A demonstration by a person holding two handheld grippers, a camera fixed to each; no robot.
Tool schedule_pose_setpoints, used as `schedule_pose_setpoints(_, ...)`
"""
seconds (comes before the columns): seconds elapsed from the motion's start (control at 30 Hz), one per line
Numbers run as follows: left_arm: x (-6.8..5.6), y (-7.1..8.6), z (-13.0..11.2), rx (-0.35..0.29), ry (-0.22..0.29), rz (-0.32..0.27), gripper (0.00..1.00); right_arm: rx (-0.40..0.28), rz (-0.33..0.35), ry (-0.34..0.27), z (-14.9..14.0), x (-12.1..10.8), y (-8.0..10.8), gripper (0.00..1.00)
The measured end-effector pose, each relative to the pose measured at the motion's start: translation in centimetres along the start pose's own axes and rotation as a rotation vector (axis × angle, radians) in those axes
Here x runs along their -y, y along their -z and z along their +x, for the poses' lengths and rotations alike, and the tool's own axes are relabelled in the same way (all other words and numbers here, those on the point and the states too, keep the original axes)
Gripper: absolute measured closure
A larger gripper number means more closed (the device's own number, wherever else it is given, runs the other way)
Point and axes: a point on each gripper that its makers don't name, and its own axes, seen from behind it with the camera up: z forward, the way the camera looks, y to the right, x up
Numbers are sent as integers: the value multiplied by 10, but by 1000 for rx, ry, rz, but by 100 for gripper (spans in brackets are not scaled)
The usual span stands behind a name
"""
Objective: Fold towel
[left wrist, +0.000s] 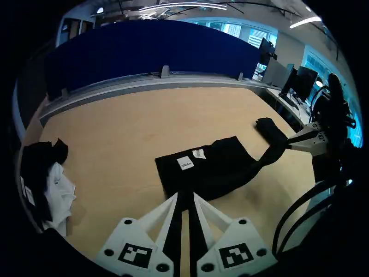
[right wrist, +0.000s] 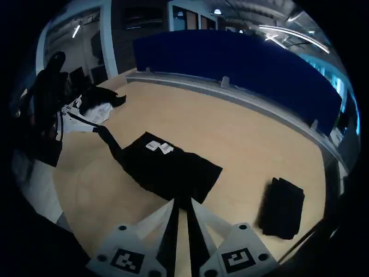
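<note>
The left gripper (left wrist: 185,196) is pinching the near hem of the black towel (left wrist: 207,171), its fingers drawn almost together. The towel is lying half spread in the middle of the wooden table (left wrist: 129,124), and the right gripper (right wrist: 183,203) is nipping the towel's other end in the same way, so both seem to be closed on cloth. The fabric is reading as light, limp and not slippery, drawing into a narrow band where a corner is being lifted, so hems and corners are offering the best hold. Black on black is hiding the actual bite at each set of fingertips, and the layers underneath are proving unreadable.
</note>
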Motion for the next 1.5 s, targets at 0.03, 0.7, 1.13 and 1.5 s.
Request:
schedule_pose_setpoints(0.03, 2, -5, 2, 3, 1, 1, 92, 3, -1, -3, 2, -3, -5, 89)
schedule_pose_setpoints(0.7, 32, -88, -11, 102, -27, 27, 92, 79, -21, -52, -11, -39, -80, 89)
schedule_pose_setpoints(1.13, 54, -114, -3, 102, -25, 76, 79, 75, -70, -108, -10, -58, -108, 79)
schedule_pose_setpoints(1.5, 61, -113, 1, 88, -16, 101, 8, 65, -105, -92, -10, -67, -107, 7)
